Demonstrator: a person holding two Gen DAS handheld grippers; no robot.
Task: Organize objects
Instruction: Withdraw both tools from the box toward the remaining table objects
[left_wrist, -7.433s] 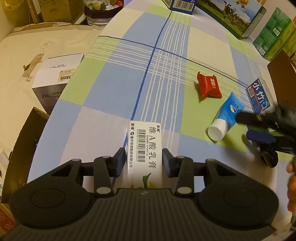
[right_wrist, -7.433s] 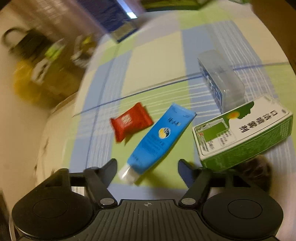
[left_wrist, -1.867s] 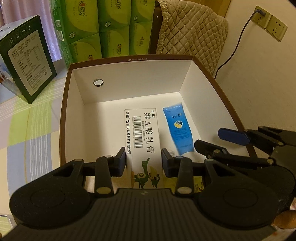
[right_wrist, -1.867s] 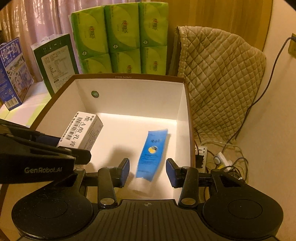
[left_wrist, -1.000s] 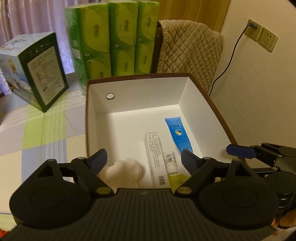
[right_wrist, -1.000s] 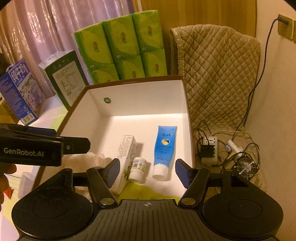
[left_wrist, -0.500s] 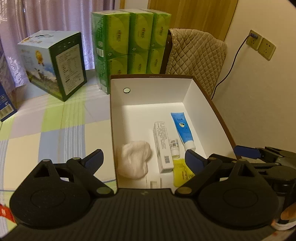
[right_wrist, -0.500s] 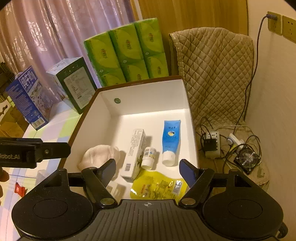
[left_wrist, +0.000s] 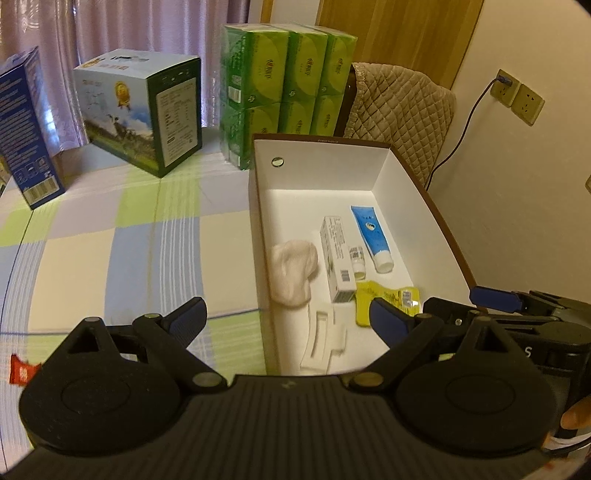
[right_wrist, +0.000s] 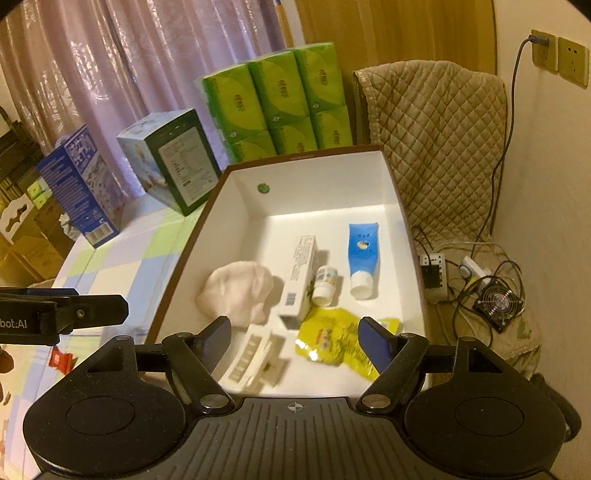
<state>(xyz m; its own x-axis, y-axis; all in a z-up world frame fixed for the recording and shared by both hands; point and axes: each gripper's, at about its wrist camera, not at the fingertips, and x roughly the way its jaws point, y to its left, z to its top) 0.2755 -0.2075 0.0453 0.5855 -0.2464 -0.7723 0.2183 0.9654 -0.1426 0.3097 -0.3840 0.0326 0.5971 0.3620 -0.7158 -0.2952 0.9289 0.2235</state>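
where the checked desk ends, a white box with a brown rim stands open, and both the left tool and the right tool hang above its near edge, spread wide and empty. inside lie a pale cloth, a white carton, a yellow pouch, a blue tube and a small bottle between carton and tube. a red packet lies on the desk.

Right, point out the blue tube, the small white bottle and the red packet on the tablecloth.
blue tube (right_wrist: 363, 246), right wrist view, on the printed middle of its body.
small white bottle (right_wrist: 324, 281), right wrist view, on its labelled side.
red packet (left_wrist: 22, 371), left wrist view, on its printed face.
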